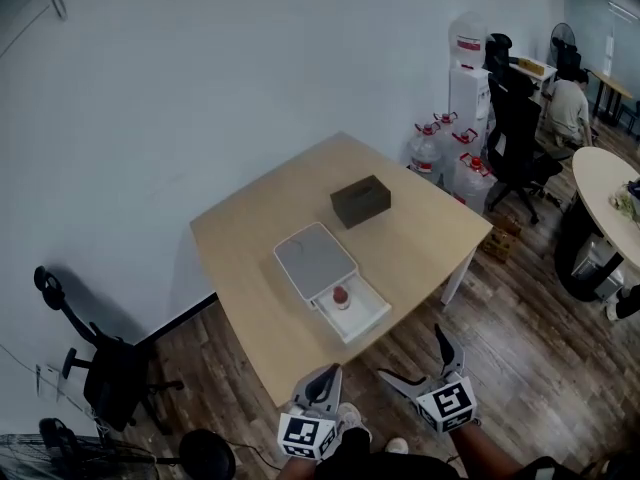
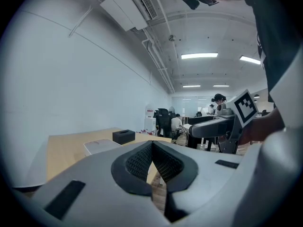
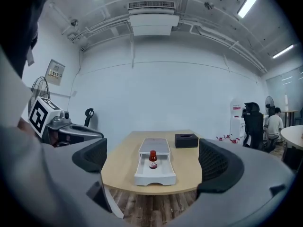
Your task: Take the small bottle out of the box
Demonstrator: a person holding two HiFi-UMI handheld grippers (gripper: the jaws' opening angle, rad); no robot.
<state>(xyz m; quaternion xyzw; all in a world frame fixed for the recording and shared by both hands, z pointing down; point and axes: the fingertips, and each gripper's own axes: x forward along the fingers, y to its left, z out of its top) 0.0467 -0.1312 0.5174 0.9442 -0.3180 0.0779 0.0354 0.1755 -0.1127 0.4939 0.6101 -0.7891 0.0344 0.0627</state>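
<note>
A small bottle point(image 1: 341, 295) point(image 3: 153, 159) with a red cap stands upright in the pulled-out drawer point(image 1: 352, 311) point(image 3: 153, 171) of a white box point(image 1: 315, 258) point(image 3: 154, 146) on the wooden table point(image 1: 260, 288). Both grippers hang off the table's near edge, well short of the box. My left gripper point(image 1: 325, 380) point(image 2: 152, 159) is shut, its pads pressed together with nothing between them. My right gripper point(image 1: 422, 360) point(image 3: 151, 162) is open, and in the right gripper view the bottle shows far off between its jaws.
A black tissue box point(image 1: 361, 201) point(image 3: 186, 140) point(image 2: 123, 136) sits behind the white box. Office chairs point(image 1: 110, 363) point(image 1: 518, 143) stand left and right of the table. Water jugs point(image 1: 440, 148) line the wall, with a round table point(image 1: 603, 183) at right. A person point(image 1: 570, 108) sits far back.
</note>
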